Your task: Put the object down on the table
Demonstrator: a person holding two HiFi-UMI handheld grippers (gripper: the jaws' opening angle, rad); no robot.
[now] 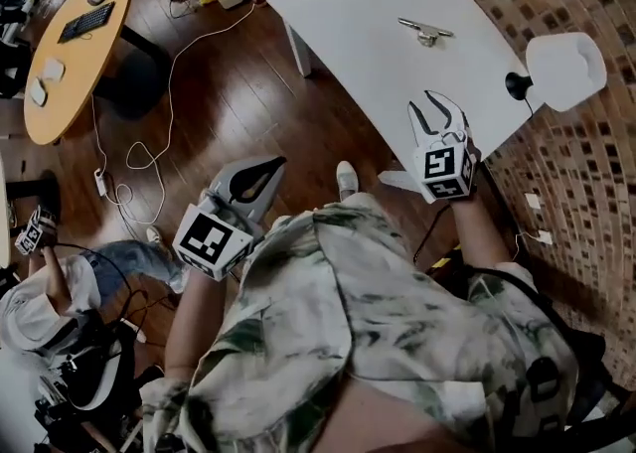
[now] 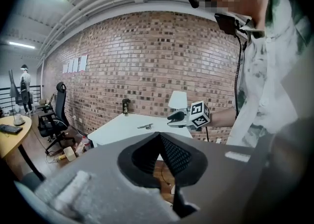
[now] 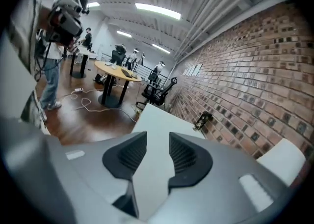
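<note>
Lying flat on the smooth white table (image 1: 368, 64), well beyond the right gripper (image 1: 433, 113), a small silvery metal piece (image 1: 425, 32) shows a thin bar with a rounded lump. That gripper hangs over the table's near edge, its ribbed black jaws spread and empty. Off the table, above glossy dark floorboards (image 1: 229, 93), the left gripper (image 1: 266, 171) is clenched on nothing.

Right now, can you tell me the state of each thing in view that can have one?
left hand-held gripper: shut, nothing between its jaws, held off to the side of the table.
right hand-held gripper: open, jaws apart and empty, over the white table.
metal object: lying flat on the white table, free, touched by neither gripper.
</note>
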